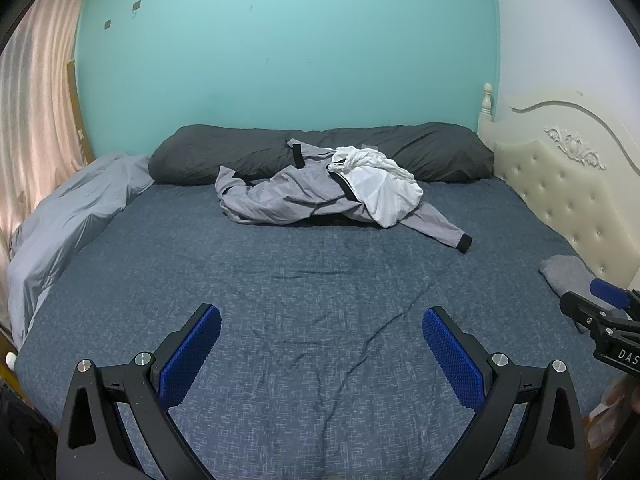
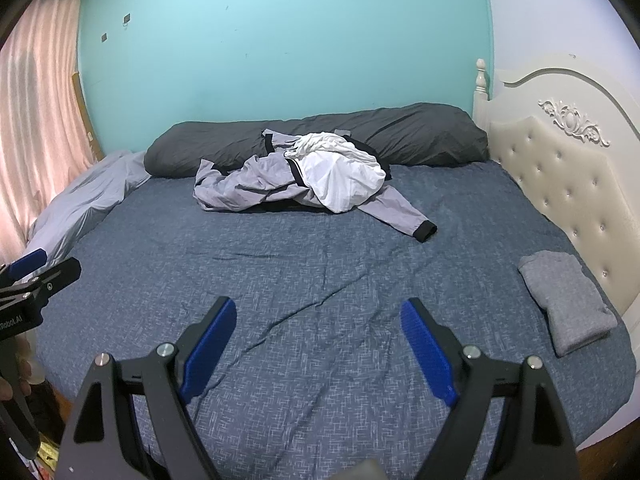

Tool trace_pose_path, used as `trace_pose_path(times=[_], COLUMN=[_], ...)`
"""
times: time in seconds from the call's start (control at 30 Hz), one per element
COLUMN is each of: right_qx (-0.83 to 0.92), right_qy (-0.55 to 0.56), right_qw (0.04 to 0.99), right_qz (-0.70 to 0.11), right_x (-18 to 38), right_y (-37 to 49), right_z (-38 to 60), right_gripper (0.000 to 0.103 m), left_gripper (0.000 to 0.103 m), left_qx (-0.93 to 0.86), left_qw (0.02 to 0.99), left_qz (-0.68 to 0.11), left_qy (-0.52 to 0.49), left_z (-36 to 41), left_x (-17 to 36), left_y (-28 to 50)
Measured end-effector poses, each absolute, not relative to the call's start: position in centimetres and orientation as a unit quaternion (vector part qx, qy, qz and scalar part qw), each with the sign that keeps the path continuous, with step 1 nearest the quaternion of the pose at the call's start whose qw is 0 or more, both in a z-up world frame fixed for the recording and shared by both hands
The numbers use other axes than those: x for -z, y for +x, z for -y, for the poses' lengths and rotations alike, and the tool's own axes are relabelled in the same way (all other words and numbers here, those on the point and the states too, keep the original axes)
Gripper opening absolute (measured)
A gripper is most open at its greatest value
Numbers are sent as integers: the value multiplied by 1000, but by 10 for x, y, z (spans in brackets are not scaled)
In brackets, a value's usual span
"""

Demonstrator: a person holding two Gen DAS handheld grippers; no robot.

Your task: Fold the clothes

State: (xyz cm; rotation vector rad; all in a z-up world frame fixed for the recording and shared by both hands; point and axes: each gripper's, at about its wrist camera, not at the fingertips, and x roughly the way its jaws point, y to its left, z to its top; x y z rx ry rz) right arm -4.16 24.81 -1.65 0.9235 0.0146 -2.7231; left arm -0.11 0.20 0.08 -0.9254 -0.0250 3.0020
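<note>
A crumpled grey jacket (image 1: 280,196) (image 2: 248,188) with black cuffs lies at the far side of the bed, with a white garment (image 1: 380,188) (image 2: 340,180) heaped on top of it. One sleeve trails out toward the right. A folded grey garment (image 2: 568,300) (image 1: 564,276) rests near the headboard on the right. My left gripper (image 1: 322,344) hovers open over the near part of the blue sheet, nothing between its blue pads. My right gripper (image 2: 318,344) is likewise open and empty, well short of the clothes. Each gripper shows at the edge of the other's view.
A long dark grey pillow (image 1: 420,148) lies along the teal wall behind the clothes. A light grey duvet (image 1: 68,220) is bunched on the left by the pink curtain (image 1: 36,120). The cream tufted headboard (image 2: 560,184) bounds the bed (image 1: 320,272) on the right.
</note>
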Motion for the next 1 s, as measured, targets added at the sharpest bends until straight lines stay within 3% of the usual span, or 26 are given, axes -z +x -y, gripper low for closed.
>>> trace_pose_path(times=[1.0], right_qx=[938], right_qy=[318], right_qw=[136], right_qz=[-9], right_x=[12], right_y=[-42], right_z=[-251], right_gripper=[85], left_gripper=[103], left_qx=[-957], left_qw=[-1], left_qz=[5], left_qy=[-291], left_z=[-6], left_x=[0], left_y=[-2])
